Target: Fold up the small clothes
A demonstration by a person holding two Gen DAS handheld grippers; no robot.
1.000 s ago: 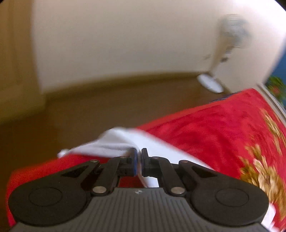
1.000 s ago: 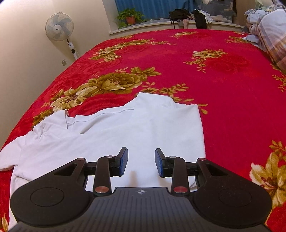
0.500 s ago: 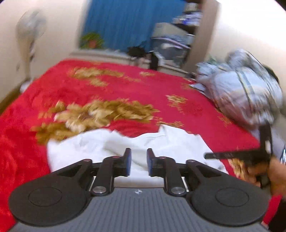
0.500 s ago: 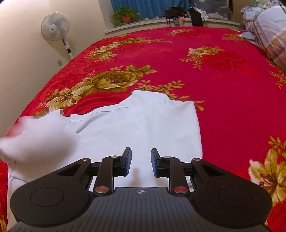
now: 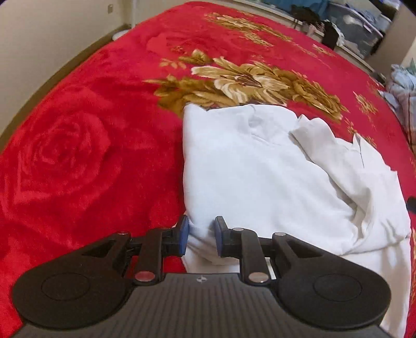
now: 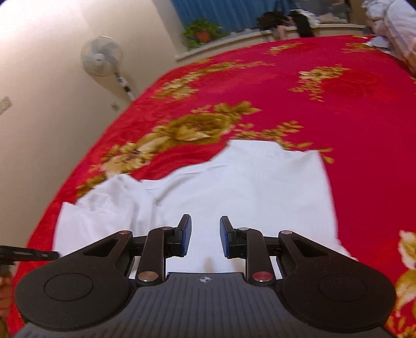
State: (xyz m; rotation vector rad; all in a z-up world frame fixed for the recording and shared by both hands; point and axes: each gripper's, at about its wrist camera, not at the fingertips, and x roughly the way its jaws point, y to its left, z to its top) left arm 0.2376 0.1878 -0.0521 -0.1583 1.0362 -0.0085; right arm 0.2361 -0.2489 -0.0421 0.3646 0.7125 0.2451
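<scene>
Left claw (image 5: 199, 235): fingers spread, blue pads (image 5: 184, 235) facing each other with a clear gap. A bulge of the white shirt's near left edge sits in that gap; the left pad is touching or just beside the cloth, the right pad looks apart from it. Nothing pinched.

Right claw (image 6: 205, 235): fingers spread, gap about as wide as on the left claw, hanging over the near part of the shirt; whether the tips touch the cloth cannot be told. View is motion-blurred.

White shirt (image 5: 249, 166): lies on the bed, near the bed's left side. In the left wrist view its left part is folded over onto the body, giving a straight left edge, and a crumpled sleeve (image 5: 335, 156) lies on top toward the right. In the right wrist view the shirt (image 6: 260, 187) spreads wide and mostly flat, right edge straight, left part rumpled.

Bed: covered by a red blanket (image 5: 78, 145) with gold flower print, the big gold flower (image 5: 249, 83) just beyond the shirt.

Surroundings, right wrist view: white standing fan (image 6: 102, 56) by the cream wall, potted plant (image 6: 201, 33) on the window ledge, heap of bedding (image 6: 392, 23) at far right.
</scene>
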